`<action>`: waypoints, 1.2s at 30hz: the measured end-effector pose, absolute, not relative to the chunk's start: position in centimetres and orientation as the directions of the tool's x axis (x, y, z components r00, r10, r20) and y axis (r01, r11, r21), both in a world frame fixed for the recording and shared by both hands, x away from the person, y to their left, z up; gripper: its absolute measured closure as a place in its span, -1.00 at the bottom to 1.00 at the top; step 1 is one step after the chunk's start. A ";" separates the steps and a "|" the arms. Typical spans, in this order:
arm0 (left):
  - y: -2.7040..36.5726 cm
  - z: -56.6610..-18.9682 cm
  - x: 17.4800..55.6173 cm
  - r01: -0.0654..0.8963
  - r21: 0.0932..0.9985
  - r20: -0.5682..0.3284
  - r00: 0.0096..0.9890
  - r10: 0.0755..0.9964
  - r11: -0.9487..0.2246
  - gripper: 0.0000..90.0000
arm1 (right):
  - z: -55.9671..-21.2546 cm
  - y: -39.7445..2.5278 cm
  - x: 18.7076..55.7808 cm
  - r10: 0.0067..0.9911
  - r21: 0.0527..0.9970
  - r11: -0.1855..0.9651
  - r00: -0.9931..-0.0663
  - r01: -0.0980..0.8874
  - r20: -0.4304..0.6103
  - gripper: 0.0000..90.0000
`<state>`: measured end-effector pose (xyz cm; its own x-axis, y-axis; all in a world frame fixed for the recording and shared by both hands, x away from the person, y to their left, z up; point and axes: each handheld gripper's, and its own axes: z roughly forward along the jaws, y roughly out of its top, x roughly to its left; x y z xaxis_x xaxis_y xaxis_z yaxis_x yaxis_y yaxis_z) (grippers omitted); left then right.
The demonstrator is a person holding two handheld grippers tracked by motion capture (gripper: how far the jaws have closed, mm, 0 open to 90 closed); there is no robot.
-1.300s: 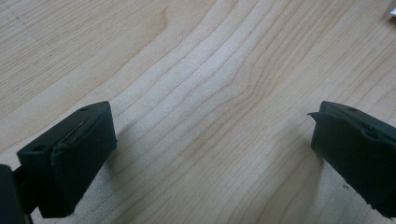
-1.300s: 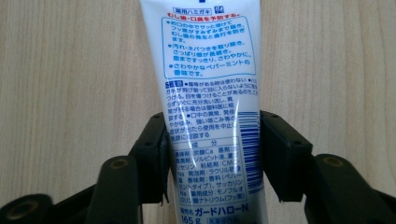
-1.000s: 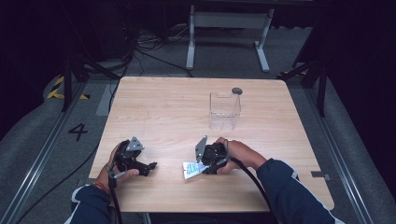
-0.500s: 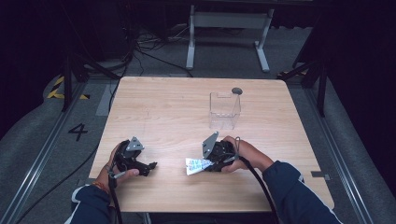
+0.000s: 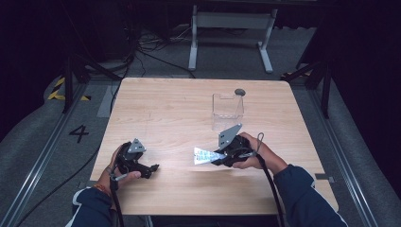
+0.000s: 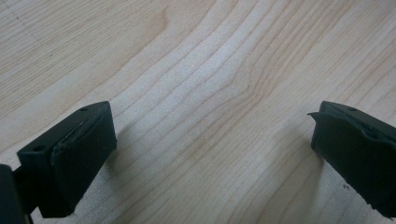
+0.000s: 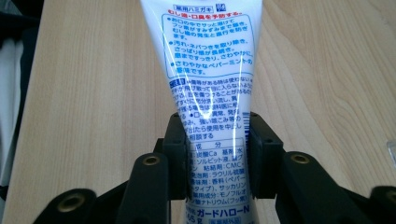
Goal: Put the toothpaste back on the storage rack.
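A white toothpaste tube (image 5: 203,156) with blue and red print is held near the table's front middle. My right gripper (image 5: 215,158) is shut on it. In the right gripper view the tube (image 7: 210,56) runs away from the camera, and the right gripper (image 7: 217,154) pinches it near its flat crimped end. My left gripper (image 5: 152,169) rests low at the front left of the wooden table (image 5: 165,109). The left gripper (image 6: 210,154) stands open over bare wood, with nothing between its jaws.
A clear plastic container (image 5: 227,106) stands at the back right of the table, with a small dark round thing (image 5: 239,91) at its far corner. Dark floor, cables and a metal stand lie beyond the far edge.
My right gripper has carried the tube a little to the right and away from the front edge. The left gripper has stayed put.
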<state>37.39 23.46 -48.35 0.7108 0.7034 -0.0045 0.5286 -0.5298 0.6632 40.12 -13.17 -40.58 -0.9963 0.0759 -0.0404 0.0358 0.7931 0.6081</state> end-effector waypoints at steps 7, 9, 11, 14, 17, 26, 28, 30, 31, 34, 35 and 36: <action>23.5 -48.4 37.4 0.529 0.663 -0.005 0.711 0.703 -0.530 -0.99 | -39.9 -14.5 40.3 0.119 0.668 0.741 -0.992 0.066 -0.033 0.47; 23.5 -48.4 37.4 0.529 0.663 -0.005 0.711 0.703 -0.530 -0.99 | -39.9 -14.9 40.3 0.132 0.678 0.731 -0.991 0.071 -0.038 0.47; 23.5 -48.4 37.4 0.529 0.663 -0.005 0.711 0.703 -0.530 -0.99 | -39.8 -15.2 40.3 0.136 0.690 0.719 -0.990 0.078 -0.030 0.47; 23.5 -48.4 37.4 0.529 0.663 -0.005 0.711 0.704 -0.530 -0.99 | -39.6 -15.7 40.3 0.151 0.709 0.701 -0.988 0.082 -0.034 0.47; 23.5 -48.4 37.4 0.529 0.663 -0.005 0.711 0.703 -0.530 -0.99 | -39.3 -16.1 40.3 0.163 0.736 0.672 -0.986 0.087 -0.032 0.47; 23.5 -48.4 37.4 0.529 0.663 -0.005 0.711 0.703 -0.530 -0.99 | -38.6 -16.9 40.0 0.187 0.781 0.619 -0.981 0.082 -0.045 0.47; 23.5 -48.4 37.4 0.529 0.663 -0.005 0.711 0.703 -0.530 -0.99 | -38.4 -17.0 40.0 0.196 0.792 0.605 -0.979 0.083 -0.047 0.47; 23.5 -48.4 37.4 0.529 0.663 -0.006 0.711 0.703 -0.529 -0.99 | -38.1 -17.3 40.1 0.228 0.813 0.576 -0.972 0.085 -0.059 0.47; 23.5 -48.4 37.4 0.529 0.663 -0.006 0.711 0.703 -0.529 -0.99 | -38.1 -17.3 40.1 0.228 0.813 0.576 -0.972 0.085 -0.059 0.47; 23.5 -48.4 37.4 0.529 0.663 -0.005 0.711 0.703 -0.530 -0.99 | -37.6 -17.6 40.3 0.250 0.832 0.548 -0.966 0.090 -0.060 0.47; 23.5 -48.4 37.4 0.529 0.663 -0.005 0.711 0.703 -0.530 -0.99 | -37.5 -17.7 40.3 0.257 0.836 0.541 -0.964 0.090 -0.062 0.47; 23.5 -48.4 37.4 0.529 0.663 -0.007 0.711 0.703 -0.529 -0.99 | -37.4 -17.8 40.4 0.264 0.840 0.534 -0.962 0.091 -0.063 0.47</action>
